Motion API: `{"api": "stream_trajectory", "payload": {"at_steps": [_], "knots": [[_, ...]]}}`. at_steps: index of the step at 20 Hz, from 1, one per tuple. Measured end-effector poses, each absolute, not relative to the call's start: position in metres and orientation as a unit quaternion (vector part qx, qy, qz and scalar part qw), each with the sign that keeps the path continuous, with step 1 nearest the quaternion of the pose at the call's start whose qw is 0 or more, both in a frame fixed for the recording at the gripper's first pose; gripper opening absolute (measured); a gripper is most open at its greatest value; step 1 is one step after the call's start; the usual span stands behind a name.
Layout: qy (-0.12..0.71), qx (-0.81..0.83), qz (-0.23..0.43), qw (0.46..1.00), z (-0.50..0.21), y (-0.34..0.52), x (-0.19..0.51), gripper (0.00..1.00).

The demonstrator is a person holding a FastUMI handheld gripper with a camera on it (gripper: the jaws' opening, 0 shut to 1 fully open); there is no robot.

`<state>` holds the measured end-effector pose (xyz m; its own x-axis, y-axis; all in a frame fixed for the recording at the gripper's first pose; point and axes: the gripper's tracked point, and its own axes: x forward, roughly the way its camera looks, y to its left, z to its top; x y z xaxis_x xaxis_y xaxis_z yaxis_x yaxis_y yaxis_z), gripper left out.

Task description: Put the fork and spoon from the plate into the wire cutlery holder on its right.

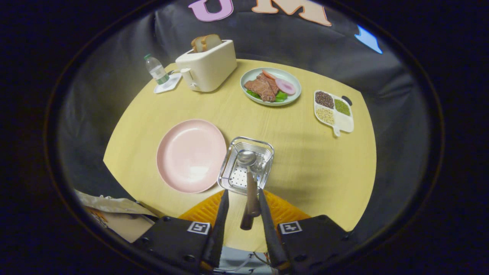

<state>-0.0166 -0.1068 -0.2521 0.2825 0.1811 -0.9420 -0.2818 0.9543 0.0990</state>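
A round yellow wooden table [305, 160] carries a pink plate [191, 154], a wire cutlery holder [233, 168] touching its right rim, a toaster [208, 65], a water bottle [156, 69] on a white coaster [168, 84], a plate of food [270, 87] and a divided tray of grains [333, 111]

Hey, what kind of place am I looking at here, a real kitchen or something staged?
Likely a staged dining setup in a recording booth: a round wooden table backed by black cloth, with a toaster and a plate of food. The gripper holds a spoon over the wire cutlery holder.
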Motion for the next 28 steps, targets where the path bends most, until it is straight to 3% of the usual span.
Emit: {"api": "stream_trajectory", "payload": {"at_steps": [7, 18, 28], "knots": [[0.492, -0.019, 0.139, 0.859, -0.223, -0.079, 0.002, 1.0], [0.226, 0.059, 0.069, 0.97, -0.102, -0.023, 0.014, 1.0], [0.013, 0.072, 0.012, 0.997, -0.005, -0.017, -0.007, 1.0]]}}
